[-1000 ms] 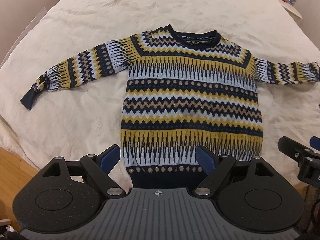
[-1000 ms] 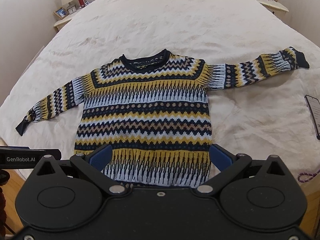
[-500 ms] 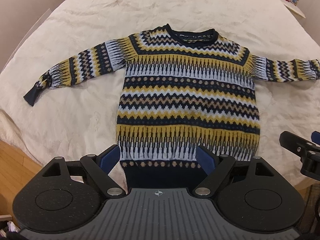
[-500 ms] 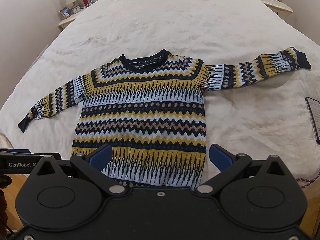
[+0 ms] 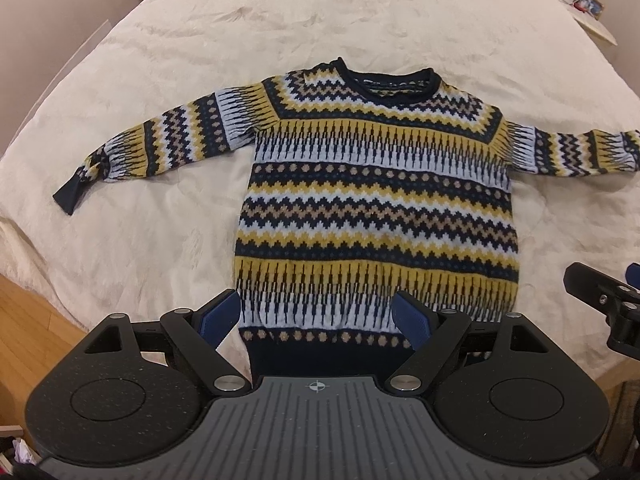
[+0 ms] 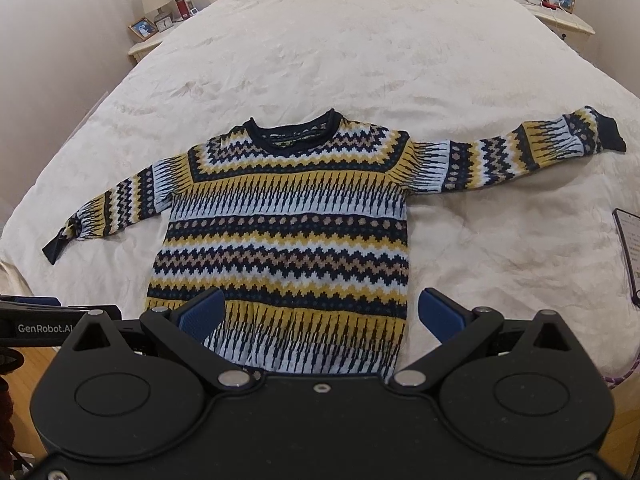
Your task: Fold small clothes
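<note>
From the left wrist view, the navy, mustard and pale-blue zigzag knitted sweater [image 5: 376, 208] lies flat, front up, on the cream quilted bedspread [image 5: 160, 240], neck away from the camera. Its right-hand sleeve runs off the picture's edge, so that cuff is cut off; the navy hem band is partly hidden behind the gripper body. The left gripper [image 5: 316, 316] hangs above the hem with its blue-padded jaws spread wide, one pad over bare bedspread just beside the sweater's lower left corner, the other over the hem; nothing is clamped. Whether the pads touch the cloth cannot be told. The bed's near-left edge drops to a strip of wooden floor [image 5: 28, 320]. Bare bedspread lies all around the sweater, widest beyond the collar.

From the right wrist view, both sleeves show whole, spread sideways, each ending in a dark cuff. The hem is hidden under the right gripper [image 6: 320, 312], whose jaws also stand wide apart and hold nothing: one pad over the lower body, the other over bedspread just beside the right side seam. A dark flat phone [image 6: 630, 256], half cut off, lies at the right edge, well apart from the sweater.
</note>
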The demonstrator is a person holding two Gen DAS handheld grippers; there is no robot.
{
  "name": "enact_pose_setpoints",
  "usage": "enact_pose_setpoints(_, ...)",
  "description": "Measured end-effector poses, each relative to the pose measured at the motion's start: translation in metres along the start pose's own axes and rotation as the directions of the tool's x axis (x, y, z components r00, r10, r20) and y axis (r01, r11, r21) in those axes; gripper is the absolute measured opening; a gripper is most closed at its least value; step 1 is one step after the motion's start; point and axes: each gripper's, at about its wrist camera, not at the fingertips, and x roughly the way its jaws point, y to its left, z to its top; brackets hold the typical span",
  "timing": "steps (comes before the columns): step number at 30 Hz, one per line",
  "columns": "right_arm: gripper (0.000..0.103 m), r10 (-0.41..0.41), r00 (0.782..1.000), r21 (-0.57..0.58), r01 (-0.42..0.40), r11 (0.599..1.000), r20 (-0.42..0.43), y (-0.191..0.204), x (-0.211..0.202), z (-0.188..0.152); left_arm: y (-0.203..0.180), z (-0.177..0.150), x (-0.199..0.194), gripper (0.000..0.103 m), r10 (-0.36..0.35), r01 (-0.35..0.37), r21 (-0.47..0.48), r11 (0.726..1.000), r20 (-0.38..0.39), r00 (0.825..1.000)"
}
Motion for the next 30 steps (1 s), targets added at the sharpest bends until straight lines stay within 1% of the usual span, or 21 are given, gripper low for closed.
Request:
enact_pose_setpoints(8, 0.102, -0.016, 1.000, 0.011, 0.017, 1.000, -0.012, 0.006, 0.015, 0.016, 0.005, 0.023, 0.017, 0.082, -0.025, 0.025, 0.017, 1.000, -0.014, 1.000)
enact_pose_setpoints(16, 0.102, -0.059, 0.997, 0.035, 0.061, 0.998, -0.050, 0.023, 0.046, 0.041, 0.024, 0.065, 0.048, 0.082, -0.055, 0.056, 0.039, 0.998, -0.039, 0.998)
enact_pose_setpoints(20, 0.102, -0.066, 0.996, 0.059, 0.069, 0.996, -0.054, 0.034, 0.061, 0.055, 0.035, 0.086, 0.061, 0.082, -0.079, 0.081, 0.048, 0.996, -0.033, 0.996)
enact_pose_setpoints(22, 0.102, -0.072, 0.996, 0.063, 0.075, 0.995, -0.048, 0.040, 0.067, 0.063, 0.042, 0.098, 0.064, 0.082, -0.101, 0.101, 0.042, 0.994, -0.010, 0.995)
enact_pose_setpoints(25, 0.102, -0.083, 0.996, 0.070, 0.085, 0.994, -0.030, 0.044, 0.073, 0.073, 0.049, 0.115, 0.062, 0.082, -0.146, 0.144, 0.032, 0.989, 0.056, 0.988)
enact_pose_setpoints(28, 0.102, -0.090, 0.996, 0.093, 0.087, 0.992, 0.024, 0.042, 0.074, 0.084, 0.056, 0.131, 0.053, 0.082, -0.179, 0.177, 0.024, 0.984, 0.165, 0.970)
enact_pose_setpoints(30, 0.102, -0.099, 0.993, 0.105, 0.092, 0.990, 0.066, 0.038, 0.074, 0.090, 0.058, 0.139, 0.045, 0.082, -0.194, 0.194, 0.026, 0.981, 0.246, 0.950)
